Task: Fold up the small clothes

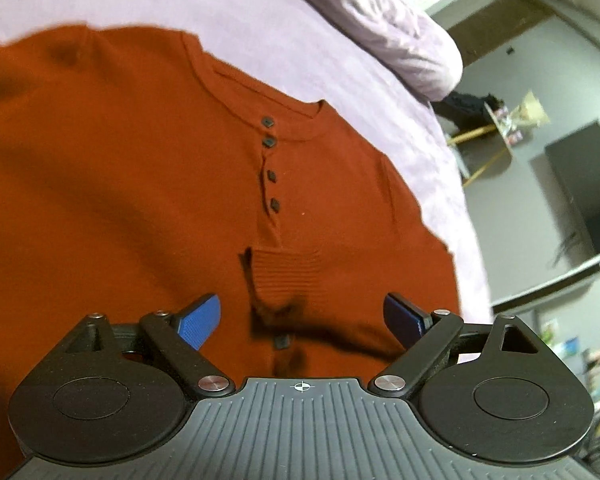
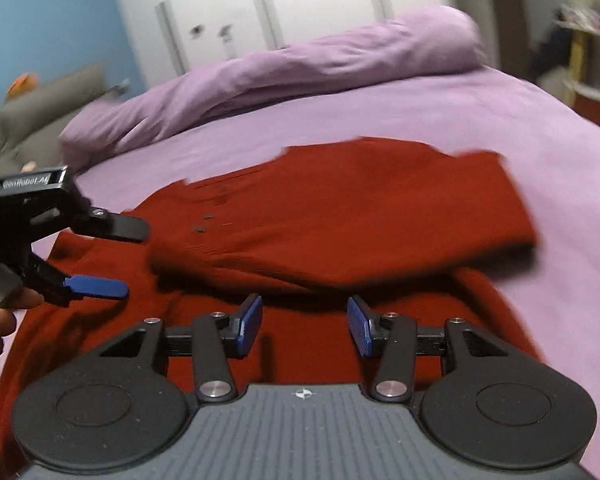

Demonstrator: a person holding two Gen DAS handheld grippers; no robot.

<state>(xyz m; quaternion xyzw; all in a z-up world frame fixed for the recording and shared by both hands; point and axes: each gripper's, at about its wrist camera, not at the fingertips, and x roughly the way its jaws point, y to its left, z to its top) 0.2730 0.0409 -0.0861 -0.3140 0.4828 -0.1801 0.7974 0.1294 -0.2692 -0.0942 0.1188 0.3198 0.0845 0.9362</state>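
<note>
A rust-orange knitted henley shirt [image 1: 148, 184] lies spread on my bed's smooth lilac cotton sheet [image 1: 292, 32], its round neckline ending in a short placket of small dark diamond-shaped buttons [image 1: 269, 142]. One sleeve is folded across the chest, so its ribbed cuff [image 1: 286, 278] rests just below the placket, the ridges running in fine parallel lines. My left gripper [image 1: 302, 320] hangs just above that cuff with its jaws spread wide and nothing between them; the blue pads [image 1: 200, 322] are finely cross-hatched on black linkage arms. From my right wrist camera the shirt reads darker red, a folded thick panel [image 2: 340, 220] lying over the lower layer. My right gripper [image 2: 304, 326] sits low over the near hem area, jaws parted and holding nothing. A soft rumpled lilac duvet [image 2: 300, 68] is bunched along the far side of the bed.
</note>
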